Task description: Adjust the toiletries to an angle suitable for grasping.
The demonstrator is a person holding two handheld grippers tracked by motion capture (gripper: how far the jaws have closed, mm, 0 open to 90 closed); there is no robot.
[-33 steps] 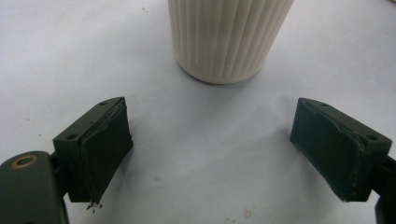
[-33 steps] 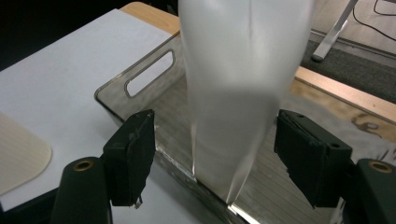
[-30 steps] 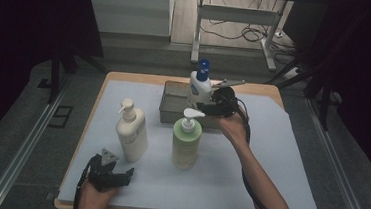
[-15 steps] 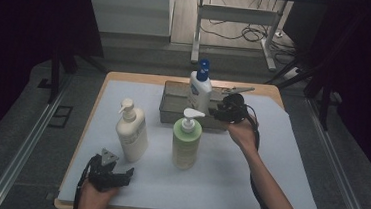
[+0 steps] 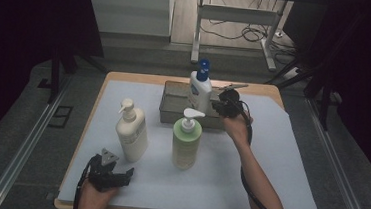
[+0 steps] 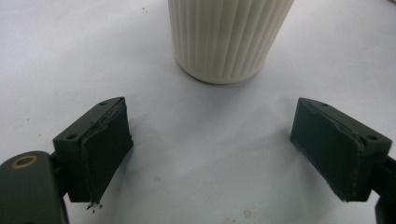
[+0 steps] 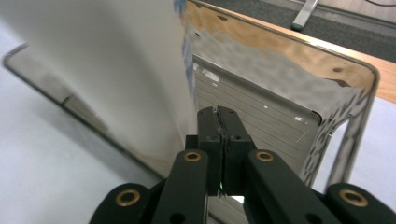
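Note:
A white bottle with a blue cap (image 5: 200,93) stands upright in a metal tray (image 5: 173,103) at the back of the table. My right gripper (image 5: 218,106) sits just right of it, low over the tray's right end. In the right gripper view its jaws (image 7: 220,116) have just been closing and now meet with nothing between them; the white bottle (image 7: 116,70) rises at the left and the tray wall (image 7: 280,70) lies ahead. My left gripper (image 5: 116,167) rests open near the front edge, pointing at a cream pump bottle (image 5: 131,133). The ribbed base of that bottle (image 6: 224,37) stands beyond the spread jaws (image 6: 210,140).
A green pump bottle (image 5: 186,142) stands mid-table, in front of the tray. A pale sheet (image 5: 287,183) covers the wooden tabletop. Black cables trail from both grippers. Dark floor and rails flank the table.
My right hand has dropped a little and shifted toward the near side, beside the white bottle. The left hand and the bottles have stayed put.

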